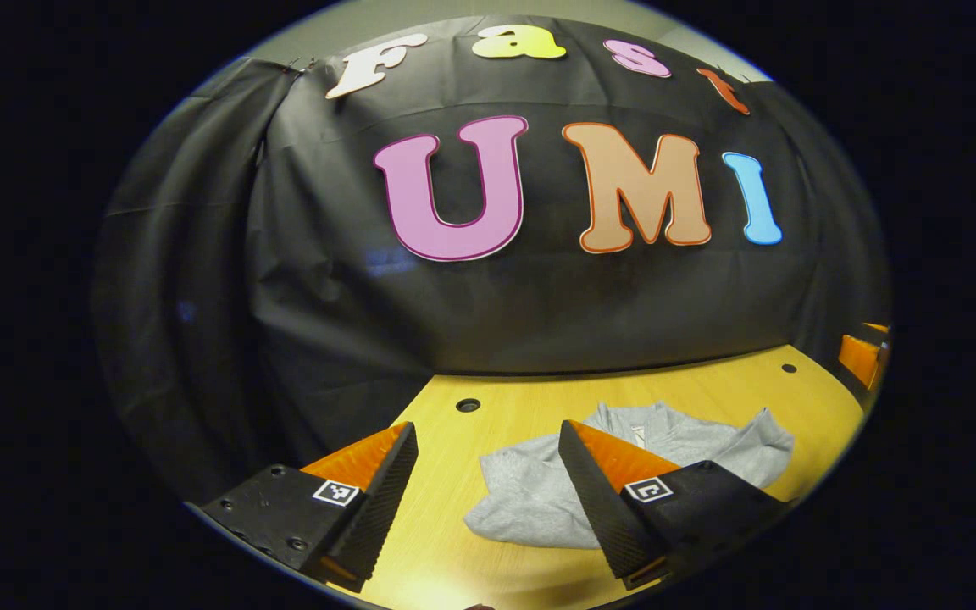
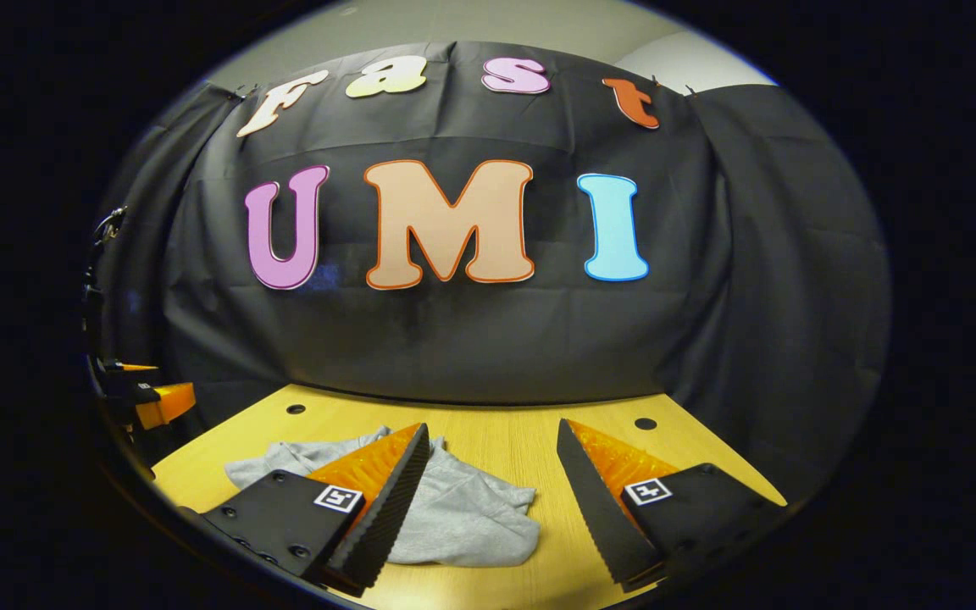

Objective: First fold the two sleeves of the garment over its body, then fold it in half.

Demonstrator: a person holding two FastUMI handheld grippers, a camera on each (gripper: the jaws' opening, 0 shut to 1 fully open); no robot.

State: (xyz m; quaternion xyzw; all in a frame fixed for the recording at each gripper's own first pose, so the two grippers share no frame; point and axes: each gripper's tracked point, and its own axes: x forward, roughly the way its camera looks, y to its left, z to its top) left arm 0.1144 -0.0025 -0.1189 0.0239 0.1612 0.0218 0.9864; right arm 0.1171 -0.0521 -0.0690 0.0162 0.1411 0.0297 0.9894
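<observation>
Left gripper (image 1: 488,474): fingers spread wide, empty, above the wooden table (image 1: 708,385). Grey sweatshirt (image 1: 539,500) lies rumpled mid-table, sleeves not clearly laid out. Right gripper (image 2: 492,474): also spread, empty, garment under its left finger. Risk: pinching through bunched layers drags the body along, so sleeves fold crooked.

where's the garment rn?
The rumpled grey fabric garment lies on the yellow wooden table, ahead of both open grippers: low right in the left gripper view, low left in the right.
</observation>
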